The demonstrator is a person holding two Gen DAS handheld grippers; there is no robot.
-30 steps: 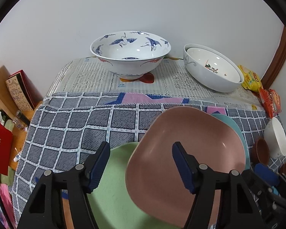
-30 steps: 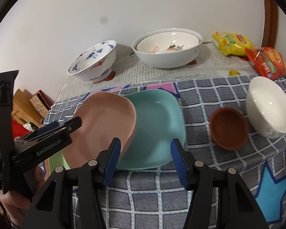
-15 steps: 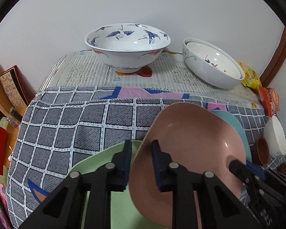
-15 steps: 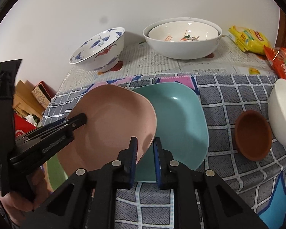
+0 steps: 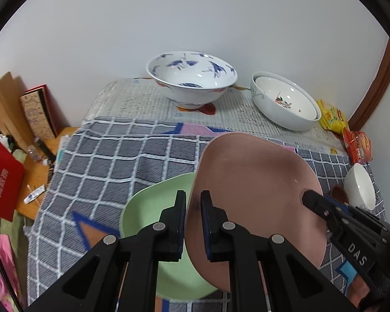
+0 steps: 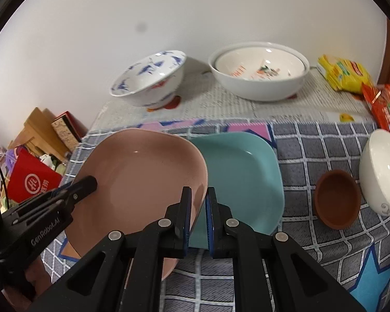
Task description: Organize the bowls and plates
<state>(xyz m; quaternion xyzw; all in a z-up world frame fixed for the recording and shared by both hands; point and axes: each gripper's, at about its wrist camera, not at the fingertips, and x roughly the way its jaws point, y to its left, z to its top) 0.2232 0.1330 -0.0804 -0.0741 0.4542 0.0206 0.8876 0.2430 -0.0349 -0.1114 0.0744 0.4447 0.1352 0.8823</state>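
The left tool (image 5: 193, 221) is pinching the near-left rim of the pink plate (image 5: 254, 195), its blue pads nearly together, while the right tool (image 6: 197, 213) is clamping the same plate's opposite rim. The plate is hanging tilted between them, raised off the counter (image 5: 111, 161). Below it, a green plate (image 5: 153, 208) is lying under the left tool and a teal plate (image 6: 241, 171) just beside the right one. A grey checked cloth is covering the counter, with newspaper (image 5: 143, 101) toward the white wall (image 5: 195, 20). There a blue-patterned bowl (image 5: 191, 78) is standing beside nested white bowls (image 6: 258, 71). A brown bowl (image 6: 336, 200) and a white cup (image 6: 381, 170) are sitting to the right.
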